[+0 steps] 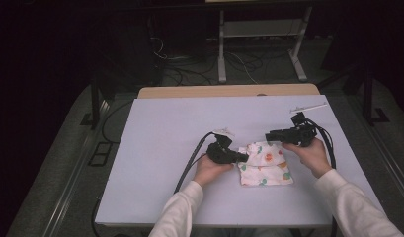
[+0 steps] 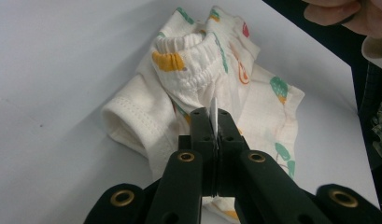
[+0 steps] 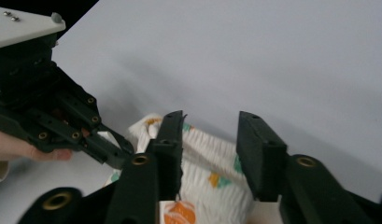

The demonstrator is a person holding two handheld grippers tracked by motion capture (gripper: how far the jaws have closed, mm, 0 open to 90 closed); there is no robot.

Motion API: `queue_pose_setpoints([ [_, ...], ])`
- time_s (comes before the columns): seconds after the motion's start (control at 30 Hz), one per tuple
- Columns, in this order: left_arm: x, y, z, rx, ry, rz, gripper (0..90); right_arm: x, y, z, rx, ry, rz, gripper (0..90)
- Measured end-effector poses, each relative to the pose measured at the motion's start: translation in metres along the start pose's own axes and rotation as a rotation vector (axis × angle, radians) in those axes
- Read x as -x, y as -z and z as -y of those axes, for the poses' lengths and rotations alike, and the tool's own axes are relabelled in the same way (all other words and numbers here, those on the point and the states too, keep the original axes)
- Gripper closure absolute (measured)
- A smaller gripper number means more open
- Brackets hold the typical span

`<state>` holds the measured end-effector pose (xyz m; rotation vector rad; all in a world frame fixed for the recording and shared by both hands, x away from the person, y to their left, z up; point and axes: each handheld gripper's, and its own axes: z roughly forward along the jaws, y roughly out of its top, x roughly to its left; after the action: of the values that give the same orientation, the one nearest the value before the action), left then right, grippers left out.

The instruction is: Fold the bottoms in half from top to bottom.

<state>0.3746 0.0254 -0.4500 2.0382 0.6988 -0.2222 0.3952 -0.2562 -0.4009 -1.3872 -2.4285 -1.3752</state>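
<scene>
Baby shorts [image 1: 265, 170] of cream cloth printed with orange and green shapes lie folded on the white tabletop [image 1: 165, 138], toward its near edge and a little right of the middle. In the left gripper view the gathered elastic waistband [image 2: 191, 65] stands bunched up above one hemmed leg opening [image 2: 121, 123]. At the garment's left edge the left gripper [image 1: 241, 157] has its fingers [image 2: 201, 126] pressed together, pinching a thin fold of the cloth (a sliver of fabric shows edge-on between the pads). The right gripper [image 1: 269, 136] hangs just above the shorts' far edge, clear of the cloth; its fingers [image 3: 258, 149] are spread, with the printed fabric lying below the gap and nothing pinched. Black cables [image 1: 189, 165] trail from both grippers back across the tabletop toward the person's white sleeves [image 1: 180, 212].
</scene>
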Motion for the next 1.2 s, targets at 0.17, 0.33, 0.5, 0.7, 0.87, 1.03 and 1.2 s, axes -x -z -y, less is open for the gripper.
queue_pose_setpoints([
  [0.17, 0.0, 0.0, 0.0, 0.002, 0.001, 0.002, 88.6, -0.005, -0.008, -0.013, -0.023, 0.028, 0.001, 81.7],
  [0.33, 0.0, -0.001, 0.0, 0.004, 0.0, 0.003, 88.7, -0.01, -0.02, -0.025, -0.078, 0.038, 0.029, 88.6],
  [0.5, 0.0, -0.001, 0.0, 0.003, 0.0, 0.004, 88.7, -0.007, -0.038, -0.031, -0.138, 0.015, 0.033, 88.7],
  [0.7, 0.0, -0.002, 0.0, 0.004, 0.001, 0.003, 88.6, -0.001, -0.059, -0.029, -0.218, -0.033, 0.025, 88.6],
  [0.87, 0.0, -0.002, 0.001, 0.006, 0.002, 0.006, 88.6, 0.005, -0.066, -0.029, -0.246, -0.058, 0.019, 88.6],
  [1.03, 0.0, -0.003, 0.001, 0.007, 0.002, 0.01, 88.6, 0.009, -0.068, -0.027, -0.277, -0.068, 0.009, 88.6],
  [1.2, 0.0, -0.005, 0.001, 0.005, 0.003, 0.009, 88.5, 0.009, -0.069, -0.023, -0.302, -0.074, -0.009, 88.6],
])
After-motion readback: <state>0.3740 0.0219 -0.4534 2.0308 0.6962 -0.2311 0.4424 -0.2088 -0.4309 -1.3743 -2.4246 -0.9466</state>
